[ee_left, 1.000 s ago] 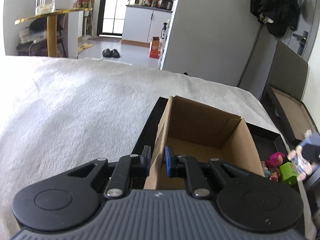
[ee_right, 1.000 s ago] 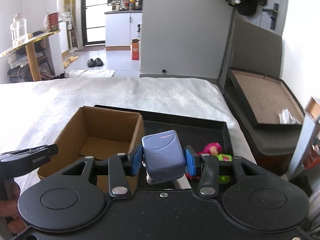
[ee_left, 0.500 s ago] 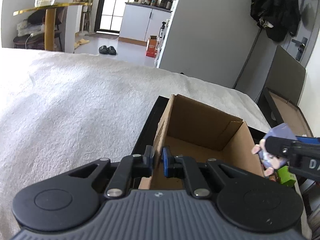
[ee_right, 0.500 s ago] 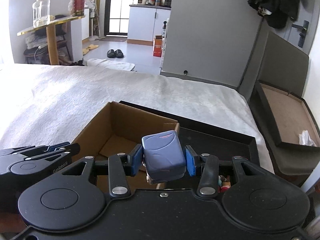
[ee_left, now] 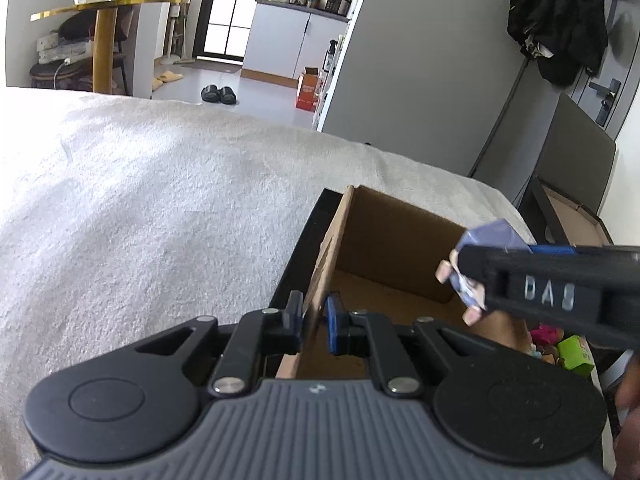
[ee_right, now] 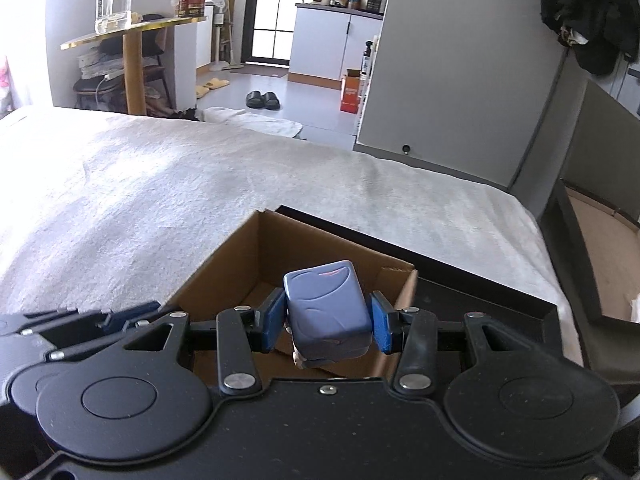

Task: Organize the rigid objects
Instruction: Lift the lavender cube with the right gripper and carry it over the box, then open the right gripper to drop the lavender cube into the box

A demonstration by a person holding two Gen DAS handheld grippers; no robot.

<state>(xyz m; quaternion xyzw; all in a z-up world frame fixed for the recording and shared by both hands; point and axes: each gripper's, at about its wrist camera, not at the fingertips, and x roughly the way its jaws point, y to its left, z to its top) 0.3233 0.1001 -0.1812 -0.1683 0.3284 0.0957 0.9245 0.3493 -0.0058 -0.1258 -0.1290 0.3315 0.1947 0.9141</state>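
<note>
White fuzzy blanket [ee_right: 160, 200] covers the bed and fills most of both views, sunlit on the left. On it sits a black tray [ee_right: 460, 280], and a brown cardboard box [ee_right: 320, 248] stands open-topped in the tray's left end, no items visible inside. My left gripper [ee_left: 314, 320] is pinched on the box's near-left wall, one blue pad outside, one inside, pads nearly together on the cardboard. My right gripper [ee_right: 326, 320] is clamped on a blue toy block [ee_right: 328, 316], held above the box opening, not touching the cardboard as far as I can tell. Block is a rounded-corner cube, dull blue-purple, faint curved lines on the faces, a small pink mark on the top; something pale and figure-like sticks out beneath it, details too small to read. In the left view the same block [ee_left: 488, 240] shows past the right gripper's black arm, over the box's right side. Small toys [ee_left: 560, 344], pink and green, lie in the tray right of the box. Room: grey wall panel [ee_right: 460, 80], dark clothes [ee_right: 592, 12] hanging at top right, a gold-edged side table [ee_right: 132, 36] with a clear jar [ee_right: 112, 0], a white kitchen cabinet [ee_right: 332, 44], black slippers [ee_right: 262, 100] on the grey floor, another flat box [ee_right: 600, 260] beside the bed on the right.
</note>
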